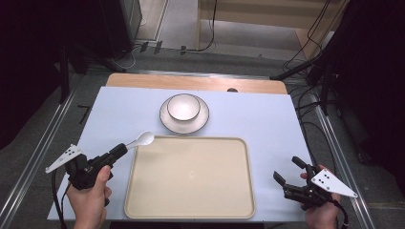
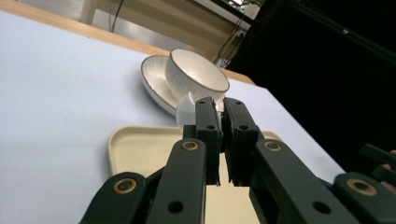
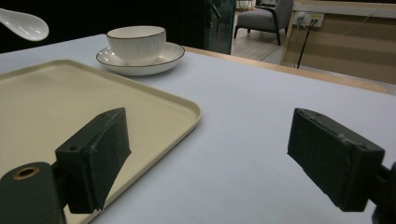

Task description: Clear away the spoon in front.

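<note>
Left claw was pinching the white spoon, which hung over the tray's far-left corner. Bowl on its saucer sat just beyond the tray's far edge. Right claw was spread wide over bare tabletop, nothing blocking it.

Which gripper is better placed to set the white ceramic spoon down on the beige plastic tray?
Left. The left gripper is shut on the white ceramic spoon at the beige plastic tray corner. The right gripper sits open, right of the tray.
</note>
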Tool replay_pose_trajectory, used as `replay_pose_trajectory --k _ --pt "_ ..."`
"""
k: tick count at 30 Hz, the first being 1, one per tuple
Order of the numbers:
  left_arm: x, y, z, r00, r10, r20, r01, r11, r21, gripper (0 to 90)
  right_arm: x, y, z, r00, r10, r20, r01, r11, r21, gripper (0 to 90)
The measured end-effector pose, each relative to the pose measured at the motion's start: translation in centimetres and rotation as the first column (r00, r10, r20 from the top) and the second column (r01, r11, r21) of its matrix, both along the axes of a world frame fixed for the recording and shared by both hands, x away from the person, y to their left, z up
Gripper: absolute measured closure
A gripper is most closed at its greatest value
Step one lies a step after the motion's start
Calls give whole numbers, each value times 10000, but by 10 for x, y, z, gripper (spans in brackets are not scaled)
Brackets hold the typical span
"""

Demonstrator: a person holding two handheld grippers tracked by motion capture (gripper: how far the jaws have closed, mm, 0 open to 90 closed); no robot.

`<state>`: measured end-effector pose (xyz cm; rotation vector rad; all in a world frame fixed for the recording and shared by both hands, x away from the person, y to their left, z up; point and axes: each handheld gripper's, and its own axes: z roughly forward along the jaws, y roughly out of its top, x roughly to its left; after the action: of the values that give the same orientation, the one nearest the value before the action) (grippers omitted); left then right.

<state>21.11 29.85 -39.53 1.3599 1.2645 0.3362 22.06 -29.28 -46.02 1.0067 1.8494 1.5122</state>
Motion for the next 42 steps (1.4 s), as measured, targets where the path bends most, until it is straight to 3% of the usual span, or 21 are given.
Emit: replay_pose_trajectory --k 15,31,35,42 --pt "-18 -10 -25 9986 368 -389 -358 9990 253 870 -1 1 0 10000 42 -38 -42 10000 -20 130" --pt "-28 -30 -43 9967 525 -615 -449 9917 1202 869 -1 1 0 10000 72 -50 -72 10000 34 131" --pt "-31 -31 -44 9954 880 -376 -804 9822 1698 870 -1 0 -1 10000 74 -35 -74 10000 48 130" --pt "-30 -31 -46 9957 794 -485 -708 9847 1591 870 -1 0 -1 10000 59 -49 -58 9999 84 130"
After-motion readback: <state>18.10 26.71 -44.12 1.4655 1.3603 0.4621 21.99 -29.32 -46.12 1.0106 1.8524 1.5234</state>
